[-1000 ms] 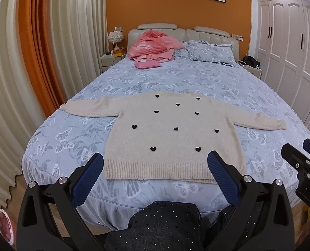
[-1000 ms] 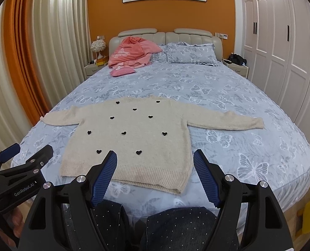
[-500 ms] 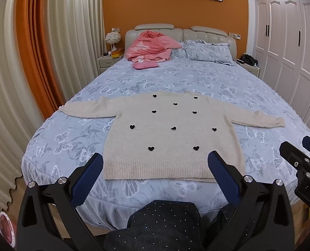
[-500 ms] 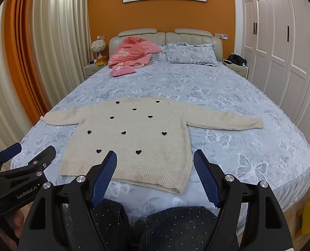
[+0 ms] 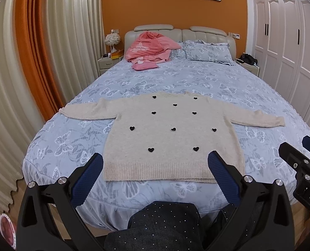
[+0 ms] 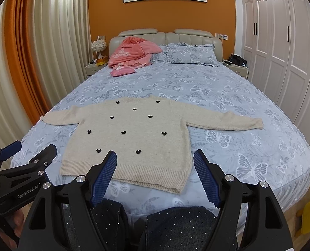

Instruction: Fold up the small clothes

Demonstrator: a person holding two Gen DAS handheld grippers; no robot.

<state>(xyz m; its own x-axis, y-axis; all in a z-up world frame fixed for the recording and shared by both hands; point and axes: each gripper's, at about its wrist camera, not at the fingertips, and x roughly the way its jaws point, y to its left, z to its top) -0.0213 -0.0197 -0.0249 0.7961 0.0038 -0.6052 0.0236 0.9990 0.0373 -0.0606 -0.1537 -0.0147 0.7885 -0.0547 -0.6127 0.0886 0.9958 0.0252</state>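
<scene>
We've got the sweater [image 5: 171, 133] flat on the bed [image 5: 196, 79], sleeves out, nothing folded yet, left gripper [image 5: 155, 167] and right gripper [image 6: 155, 165] both spread wide, empty.

This is a home bedroom. A wide bed [image 5: 196, 77] with butterfly-print bedding and a padded headboard [image 5: 207, 32] stands against an orange wall, flanked by a nightstand [image 5: 107, 62], pleated curtains [image 5: 71, 31] and white wardrobe doors [image 5: 291, 41].

"GenRobot.AI" stands on the left claw [image 6: 21, 152]; "DAS" on the right claw [image 5: 297, 152].
</scene>
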